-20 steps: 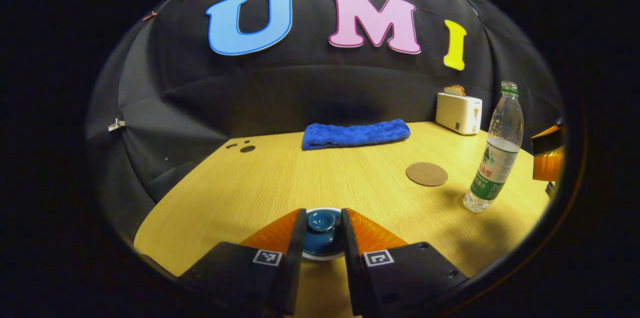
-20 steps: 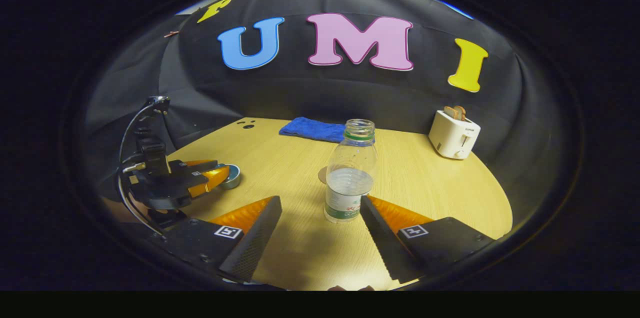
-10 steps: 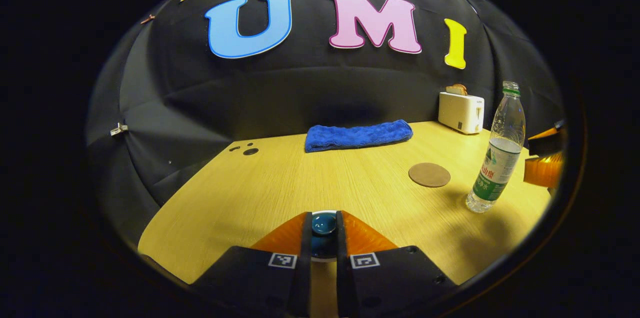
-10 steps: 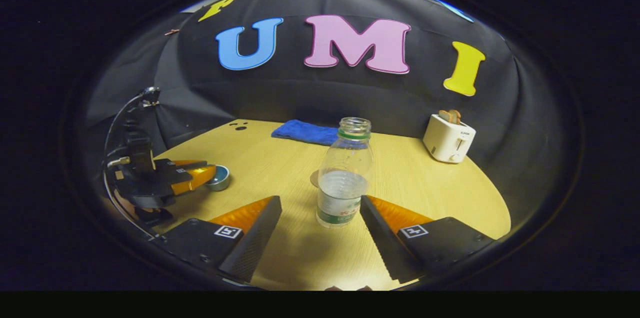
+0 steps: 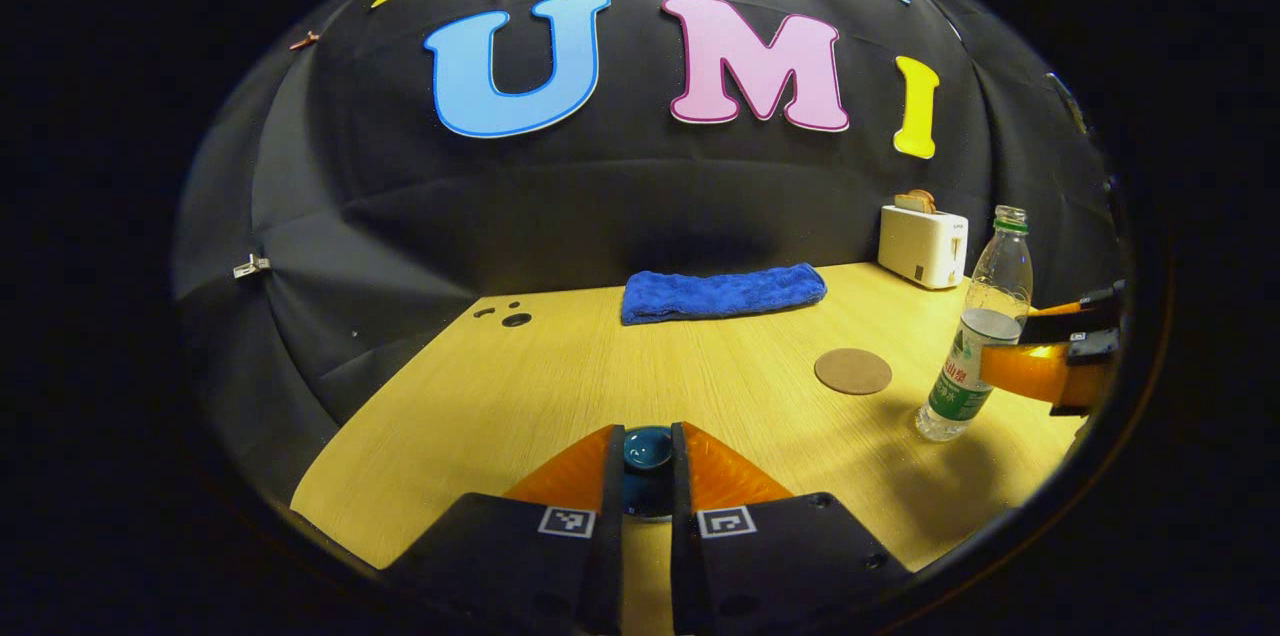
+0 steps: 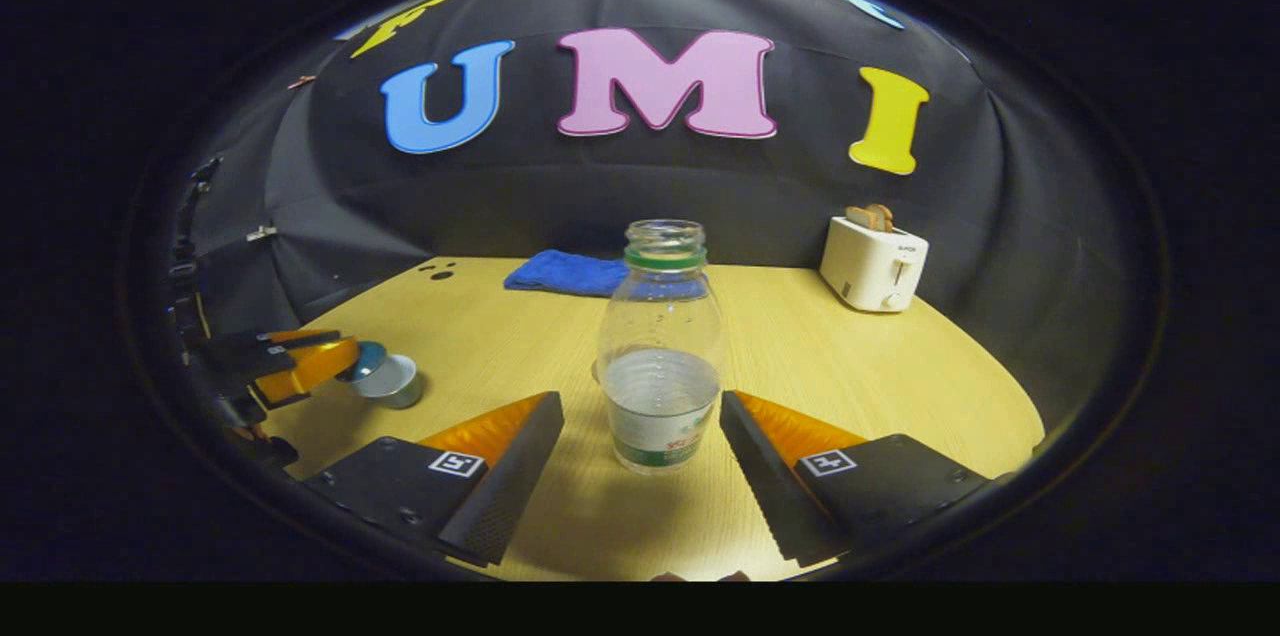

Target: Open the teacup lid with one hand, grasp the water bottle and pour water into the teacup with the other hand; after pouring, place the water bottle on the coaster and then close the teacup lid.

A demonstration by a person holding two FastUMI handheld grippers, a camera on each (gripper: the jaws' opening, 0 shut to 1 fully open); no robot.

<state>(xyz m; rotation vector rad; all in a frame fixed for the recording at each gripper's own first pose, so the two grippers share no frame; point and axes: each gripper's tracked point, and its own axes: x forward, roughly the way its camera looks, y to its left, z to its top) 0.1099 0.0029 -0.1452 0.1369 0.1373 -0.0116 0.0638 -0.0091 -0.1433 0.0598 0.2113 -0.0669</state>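
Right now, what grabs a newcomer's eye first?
The uncapped bottle, part full, stands upright at centre between the right gripper's open fingers, not yet gripped. At left, the left gripper is shut on the blue lid, tilted up off the cup. At the back of the table lie a blue towel and a white toaster.

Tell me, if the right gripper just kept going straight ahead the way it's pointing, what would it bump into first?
Most likely the water bottle: it stands upright on the table between the open fingers of the right gripper, just ahead. Exact depth is hard to judge.
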